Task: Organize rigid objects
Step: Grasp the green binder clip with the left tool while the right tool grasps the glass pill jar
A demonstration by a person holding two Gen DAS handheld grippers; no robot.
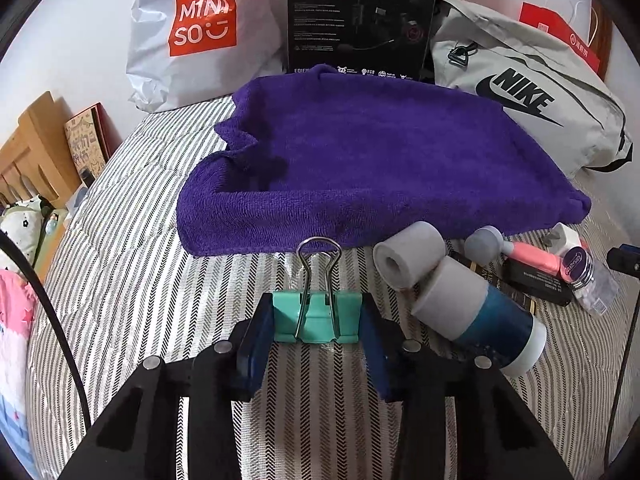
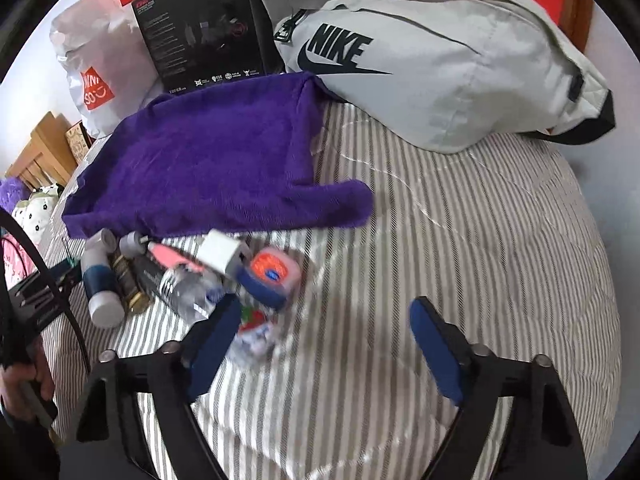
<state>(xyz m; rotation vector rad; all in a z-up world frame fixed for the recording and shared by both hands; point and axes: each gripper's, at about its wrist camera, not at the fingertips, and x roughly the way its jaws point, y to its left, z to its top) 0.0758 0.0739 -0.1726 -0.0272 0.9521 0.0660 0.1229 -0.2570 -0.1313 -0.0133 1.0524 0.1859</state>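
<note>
The left gripper [image 1: 317,322] is closing its 2 blue pads [image 1: 256,344] against the sides of a teal binder clip [image 1: 318,317], which is sitting between them on the striped bedcover [image 1: 132,280] with its wire handles pointing toward 12 o'clock. The right gripper [image 2: 324,344] is standing wide, its pads touching nothing that can be made out; a small blurred clear packet [image 2: 256,336] is lying just beside its left finger [image 2: 212,344], at 9 o'clock from the gap.

The surface is a bed dressed in grey-and-white stripes. At 12 o'clock from the clip, a folded purple towel [image 1: 360,160] is lying flat. At 2 o'clock from the clip a cluster of small items is resting together: a grey-and-blue cylinder [image 1: 476,312], a grey-headed pink tool [image 1: 520,252], a flat black box [image 1: 532,280], a white charger [image 2: 222,254], a clear purple-lidded jar [image 1: 588,276] and an orange-and-navy case [image 2: 272,276]. In the right wrist view this cluster is lying at 10 o'clock from the open fingers.

Farther out, along the white wall [image 1: 80,20], a white shopping bag [image 1: 192,36] is leaning at 11 o'clock, a black product box [image 1: 360,16] is standing at 12 o'clock, and a grey sports bag [image 2: 440,60] is slumping at 1 o'clock. A wooden bed frame [image 1: 28,152] is showing at 9 o'clock.
</note>
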